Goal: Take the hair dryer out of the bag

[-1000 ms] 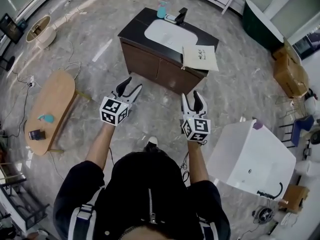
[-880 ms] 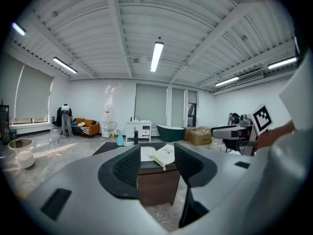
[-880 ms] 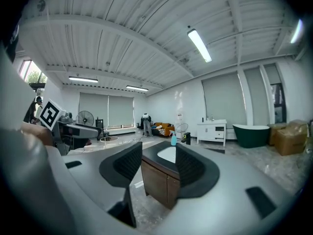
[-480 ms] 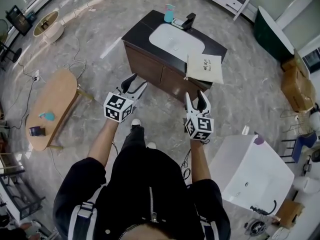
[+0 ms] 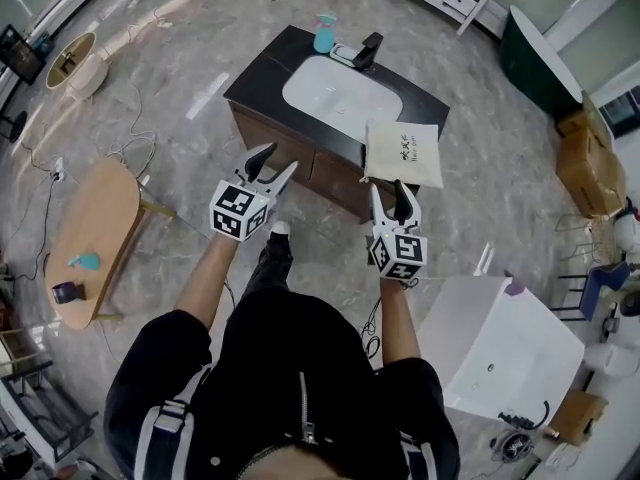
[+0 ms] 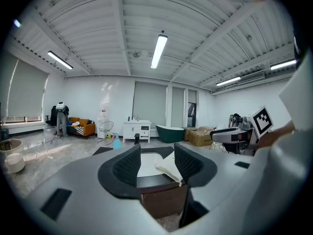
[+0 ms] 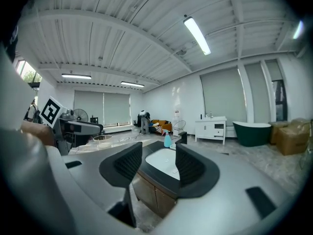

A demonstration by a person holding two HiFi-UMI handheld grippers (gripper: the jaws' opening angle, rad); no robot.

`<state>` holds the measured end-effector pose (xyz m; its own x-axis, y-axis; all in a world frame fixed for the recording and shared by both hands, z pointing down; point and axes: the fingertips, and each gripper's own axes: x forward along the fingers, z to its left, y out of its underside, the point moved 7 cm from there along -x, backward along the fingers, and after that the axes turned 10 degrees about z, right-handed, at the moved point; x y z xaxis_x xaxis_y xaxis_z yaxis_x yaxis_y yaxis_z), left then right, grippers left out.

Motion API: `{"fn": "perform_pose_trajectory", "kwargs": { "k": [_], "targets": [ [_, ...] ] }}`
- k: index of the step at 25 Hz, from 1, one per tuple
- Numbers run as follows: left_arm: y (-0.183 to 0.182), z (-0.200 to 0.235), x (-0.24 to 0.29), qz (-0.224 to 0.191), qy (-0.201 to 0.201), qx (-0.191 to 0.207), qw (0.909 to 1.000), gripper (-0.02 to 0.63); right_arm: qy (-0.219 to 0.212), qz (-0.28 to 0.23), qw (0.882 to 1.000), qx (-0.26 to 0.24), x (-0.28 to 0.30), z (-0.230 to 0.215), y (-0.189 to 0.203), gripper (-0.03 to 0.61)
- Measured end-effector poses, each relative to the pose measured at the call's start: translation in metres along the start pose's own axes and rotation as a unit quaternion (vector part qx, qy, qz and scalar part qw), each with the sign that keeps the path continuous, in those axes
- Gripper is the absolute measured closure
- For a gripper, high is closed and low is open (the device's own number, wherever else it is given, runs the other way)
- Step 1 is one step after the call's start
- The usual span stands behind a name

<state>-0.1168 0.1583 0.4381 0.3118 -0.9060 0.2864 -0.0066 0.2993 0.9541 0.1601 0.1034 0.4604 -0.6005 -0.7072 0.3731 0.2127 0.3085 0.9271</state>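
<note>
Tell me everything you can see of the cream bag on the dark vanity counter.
The bag is a flat, roughly square, cream pouch that looks like cloth, with small dark print, unreadable. It lies on the right end of the dark counter, beside the white basin, its near edge hanging over the counter's front. Only the counter touches it; its contents are hidden.

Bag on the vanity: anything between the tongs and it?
Nothing visible. The flat cream fabric bag lies on the near right corner of the dark-topped wooden vanity; only open air separates it from the right tongs and left tongs, both open and empty. The hair dryer itself isn't visible.
</note>
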Motion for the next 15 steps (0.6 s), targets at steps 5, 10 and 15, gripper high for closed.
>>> {"fn": "perform_pose_trajectory", "kwargs": {
  "k": [5, 10, 15],
  "targets": [
    [-0.02, 0.043, 0.055, 0.006, 0.031, 0.008, 0.9995, 0.39, 0.029, 0.007, 0.999, 0.014, 0.051, -0.015, -0.02, 0.367],
    [-0.045, 0.084, 0.106, 0.013, 0.066, 0.027, 0.9973, 0.39, 0.056, 0.01, 0.998, 0.022, 0.098, -0.023, -0.047, 0.367],
    [-0.06, 0.12, 0.145, 0.015, 0.098, 0.034, 0.9945, 0.39, 0.087, 0.012, 0.996, 0.013, 0.135, -0.026, -0.066, 0.367]
  ]
}}
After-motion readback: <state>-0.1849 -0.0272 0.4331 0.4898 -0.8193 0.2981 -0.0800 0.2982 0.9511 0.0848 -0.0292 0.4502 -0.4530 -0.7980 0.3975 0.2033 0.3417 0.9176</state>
